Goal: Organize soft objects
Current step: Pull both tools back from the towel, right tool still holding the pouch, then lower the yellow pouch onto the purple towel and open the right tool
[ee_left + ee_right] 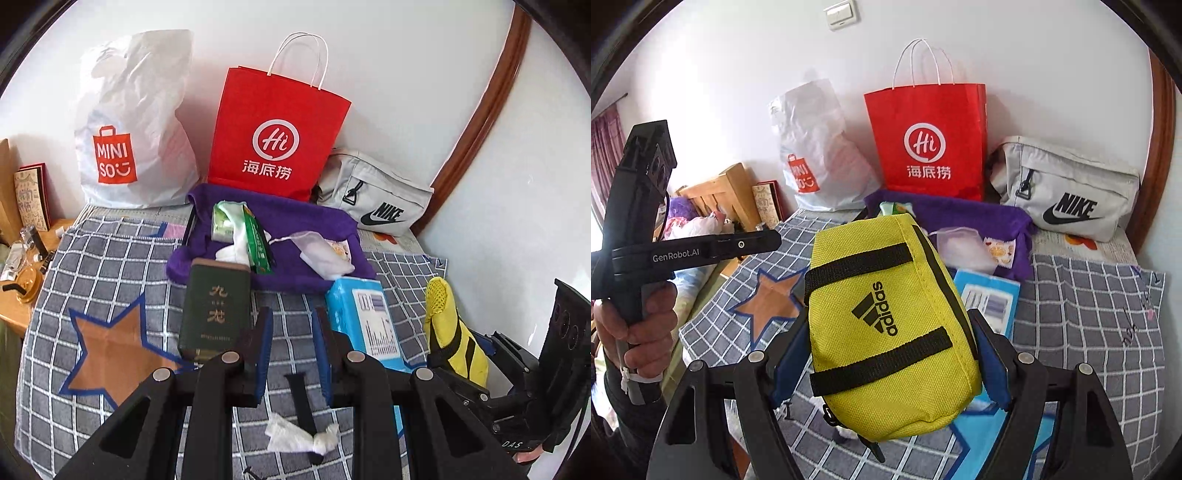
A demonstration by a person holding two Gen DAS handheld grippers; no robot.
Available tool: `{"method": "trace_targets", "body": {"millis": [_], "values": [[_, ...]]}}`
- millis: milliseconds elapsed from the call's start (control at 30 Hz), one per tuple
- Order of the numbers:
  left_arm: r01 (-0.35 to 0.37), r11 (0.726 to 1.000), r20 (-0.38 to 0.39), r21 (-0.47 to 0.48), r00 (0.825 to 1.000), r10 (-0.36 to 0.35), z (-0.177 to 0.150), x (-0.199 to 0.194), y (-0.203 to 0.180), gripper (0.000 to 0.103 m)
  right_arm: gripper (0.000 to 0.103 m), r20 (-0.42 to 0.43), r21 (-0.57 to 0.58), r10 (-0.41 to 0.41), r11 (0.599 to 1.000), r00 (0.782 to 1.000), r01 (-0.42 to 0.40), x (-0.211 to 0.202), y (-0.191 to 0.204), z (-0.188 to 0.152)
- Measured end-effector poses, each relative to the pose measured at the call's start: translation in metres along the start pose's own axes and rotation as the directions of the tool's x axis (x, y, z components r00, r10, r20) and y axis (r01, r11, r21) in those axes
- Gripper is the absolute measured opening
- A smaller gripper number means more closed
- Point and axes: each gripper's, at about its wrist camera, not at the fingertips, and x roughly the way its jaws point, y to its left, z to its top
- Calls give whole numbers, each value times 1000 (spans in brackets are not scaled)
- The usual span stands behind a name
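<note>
My right gripper (pixel 890 365) is shut on a yellow Adidas pouch (pixel 886 325) and holds it above the checked blanket (pixel 1089 314); the pouch also shows at the right of the left wrist view (pixel 450 328). My left gripper (pixel 291 332) is open and empty, low over the blanket between a dark green box (pixel 214 310) and a blue tissue pack (pixel 365 321). A purple towel (pixel 303 221) lies behind, with a green packet (pixel 255 236) and a small white drawstring pouch (pixel 321 251) on it. A crumpled white tissue (pixel 299 435) lies under the left gripper.
Against the wall stand a white Miniso bag (pixel 136 140), a red paper bag (pixel 280 140) and a grey Nike bag (pixel 380 195). A black strap (pixel 299 391) lies on the blanket. A wooden bedside table (pixel 22 280) with small items stands at the left.
</note>
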Motion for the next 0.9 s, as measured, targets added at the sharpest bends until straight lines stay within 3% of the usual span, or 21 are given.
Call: {"method": "trace_targets", "body": {"millis": [267, 567, 800, 900], "values": [[-48, 999, -15, 1, 999, 48, -35, -3, 8, 21, 79, -29, -2, 12, 1000, 1000, -12, 0, 9, -43], [-61, 998, -78, -32, 995, 58, -65, 17, 25, 21, 79, -110, -19, 24, 999, 994, -26, 34, 17, -81], [-65, 997, -83, -44, 995, 61, -64, 25, 36, 21, 79, -64, -18, 11, 1000, 998, -12, 42, 1, -59], [-75, 996, -81, -41, 994, 71, -60, 32, 40, 21, 79, -29, -24, -75, 997, 997, 74, 60, -19, -31]]}}
